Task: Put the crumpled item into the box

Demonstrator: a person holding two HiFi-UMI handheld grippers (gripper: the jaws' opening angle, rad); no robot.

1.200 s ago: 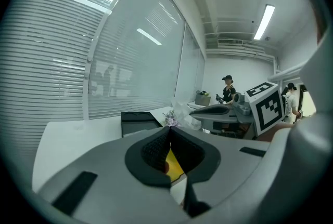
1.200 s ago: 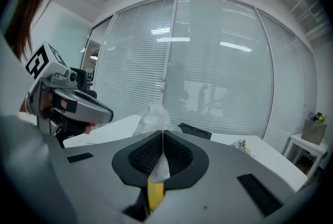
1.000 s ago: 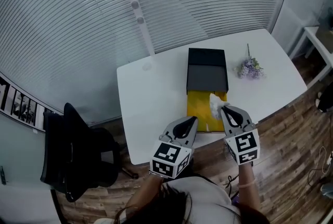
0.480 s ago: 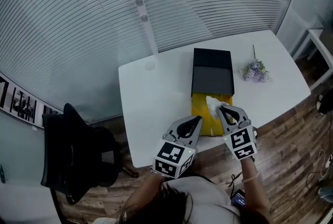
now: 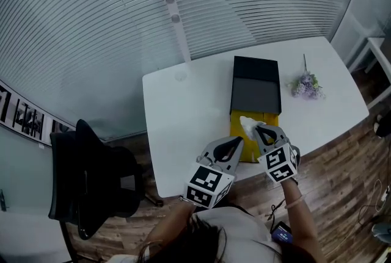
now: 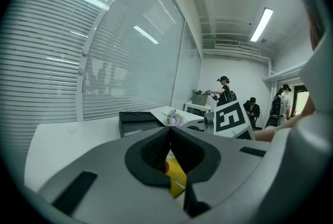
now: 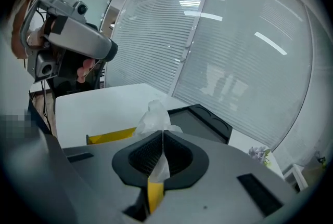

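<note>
A crumpled white tissue [image 5: 247,125] [image 7: 154,116] sticks out past the tip of my right gripper [image 5: 258,129], which is shut on it above the yellow box [image 5: 244,144] at the table's near edge. In the right gripper view the tissue stands above the box's yellow rim [image 7: 110,136]. A black lid [image 5: 256,85] [image 7: 200,120] lies just beyond the yellow box. My left gripper [image 5: 238,142] is shut with nothing in it, close to the left of the box; its own view shows yellow [image 6: 177,176] through the jaws.
The white table [image 5: 183,115] stands against a glass wall with blinds. A small bunch of purple flowers [image 5: 306,85] lies right of the black lid. A black chair [image 5: 91,176] stands left of the table. People stand in the far room [image 6: 225,92].
Both grippers have shifted slightly right and forward in the head view. The right one still carries the tissue and hangs nearer over the yellow box.
</note>
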